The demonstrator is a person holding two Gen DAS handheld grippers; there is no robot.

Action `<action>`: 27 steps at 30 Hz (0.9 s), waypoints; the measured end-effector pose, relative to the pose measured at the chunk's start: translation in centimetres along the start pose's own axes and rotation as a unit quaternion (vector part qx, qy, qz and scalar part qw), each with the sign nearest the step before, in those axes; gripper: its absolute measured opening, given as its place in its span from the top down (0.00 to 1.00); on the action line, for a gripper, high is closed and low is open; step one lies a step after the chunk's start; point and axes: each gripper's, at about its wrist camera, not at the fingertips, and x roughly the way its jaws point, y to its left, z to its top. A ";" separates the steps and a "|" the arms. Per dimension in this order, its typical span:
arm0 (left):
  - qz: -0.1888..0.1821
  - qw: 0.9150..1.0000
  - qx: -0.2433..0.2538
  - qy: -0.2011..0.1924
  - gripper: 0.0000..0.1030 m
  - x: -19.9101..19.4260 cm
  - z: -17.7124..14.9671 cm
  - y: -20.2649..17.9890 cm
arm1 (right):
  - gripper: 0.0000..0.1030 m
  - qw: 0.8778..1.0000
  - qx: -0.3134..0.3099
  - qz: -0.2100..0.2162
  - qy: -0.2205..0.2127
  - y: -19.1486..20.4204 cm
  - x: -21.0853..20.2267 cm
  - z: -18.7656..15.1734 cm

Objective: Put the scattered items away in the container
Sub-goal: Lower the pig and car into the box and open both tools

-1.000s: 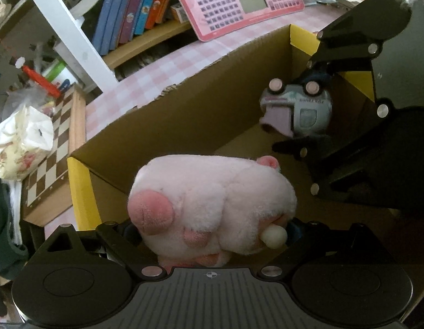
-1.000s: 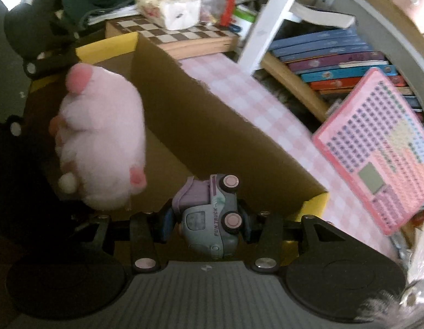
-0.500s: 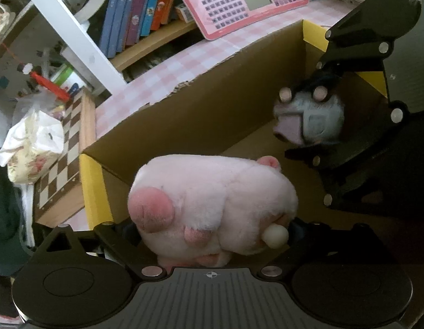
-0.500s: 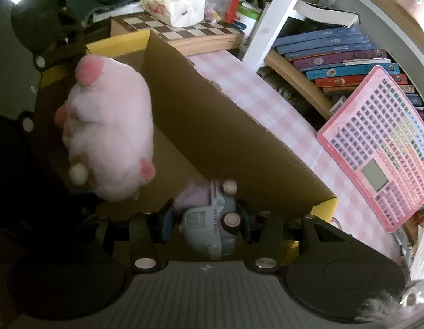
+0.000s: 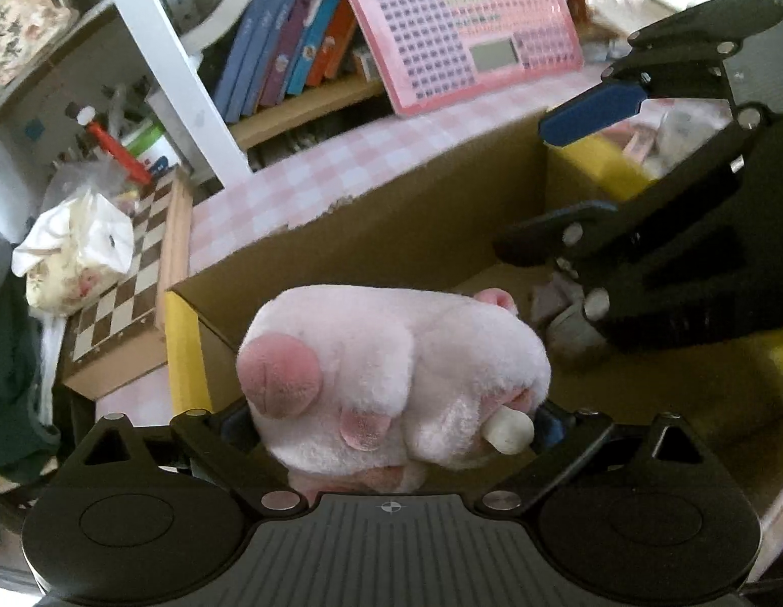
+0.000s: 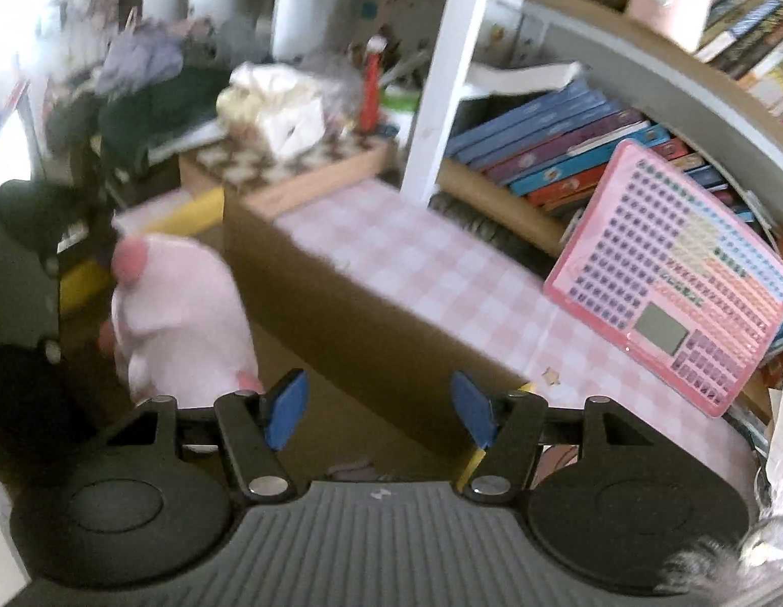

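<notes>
My right-wrist view is smeared by motion blur. Beside the cardboard box (image 5: 391, 232), my right gripper (image 5: 583, 172) hides most of the toy car (image 5: 568, 323) on the box floor. The pink plush (image 5: 391, 374) covers my left gripper's (image 5: 391, 425) 2 fingertips, and the frame edge crops the pink keyboard toy (image 5: 457, 25) behind the box.

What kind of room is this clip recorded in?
Most likely a child's room or a home playroom. A shelf of children's books stands behind a pink checked tablecloth, a pink toy keyboard leans on it, and a chessboard box sits beside the cardboard box.
</notes>
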 end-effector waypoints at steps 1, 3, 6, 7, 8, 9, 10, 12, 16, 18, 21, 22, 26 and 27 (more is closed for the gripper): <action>0.001 1.000 0.000 -0.008 0.03 -0.5 0.0 -0.2 | 0.35 1.000 0.009 0.003 -0.007 -0.2 -0.6 0.0; 0.003 1.000 0.001 -0.022 0.02 -1.5 0.0 -0.6 | 0.32 0.999 0.027 0.004 -0.017 -0.5 -1.7 0.0; 0.002 0.999 -0.008 -0.045 0.02 -3.0 -0.1 -0.8 | 0.29 0.998 0.049 0.004 -0.032 -0.6 -3.4 -0.5; 0.002 0.999 -0.011 -0.052 0.02 -3.5 -0.1 -0.8 | 0.28 0.998 0.054 0.001 -0.036 -0.4 -3.9 -0.7; 0.004 0.998 -0.014 -0.061 0.02 -4.1 -0.2 -0.8 | 0.28 0.997 0.060 -0.002 -0.040 -0.4 -4.4 -0.9; 0.006 0.997 -0.017 -0.071 0.01 -4.7 -0.4 -0.9 | 0.27 0.997 0.066 -0.006 -0.044 -0.3 -4.9 -1.1; 0.008 0.996 -0.020 -0.082 0.01 -5.4 -0.5 -0.9 | 0.27 0.996 0.072 -0.010 -0.048 -0.2 -5.4 -1.2; 0.008 0.994 -0.024 -0.107 0.00 -6.5 -0.7 -0.7 | 0.25 0.995 0.087 -0.016 -0.056 0.0 -6.3 -1.4; 0.031 0.991 -0.026 -0.130 0.00 -8.0 -0.6 -0.7 | 0.23 0.993 0.092 -0.032 -0.066 0.8 -7.5 -1.5; 0.039 0.988 -0.032 -0.144 0.00 -9.0 -1.1 -1.2 | 0.22 0.991 0.106 -0.039 -0.074 1.1 -8.6 -1.9; 0.026 0.986 -0.033 -0.159 0.00 -10.7 -2.8 -2.1 | 0.22 0.989 0.119 -0.041 -0.077 1.6 -10.0 -2.6; 0.029 0.986 -0.030 -0.159 0.00 -11.1 -3.5 -2.5 | 0.22 0.989 0.118 -0.045 -0.077 1.9 -10.5 -2.9; 0.039 0.985 -0.030 -0.163 0.00 -13.1 -6.0 -3.9 | 0.21 0.988 0.122 -0.053 -0.082 3.3 -12.8 -4.3; 0.040 0.985 -0.035 -0.164 0.00 -13.7 -6.6 -4.1 | 0.21 0.987 0.124 -0.055 -0.084 3.7 -13.4 -4.7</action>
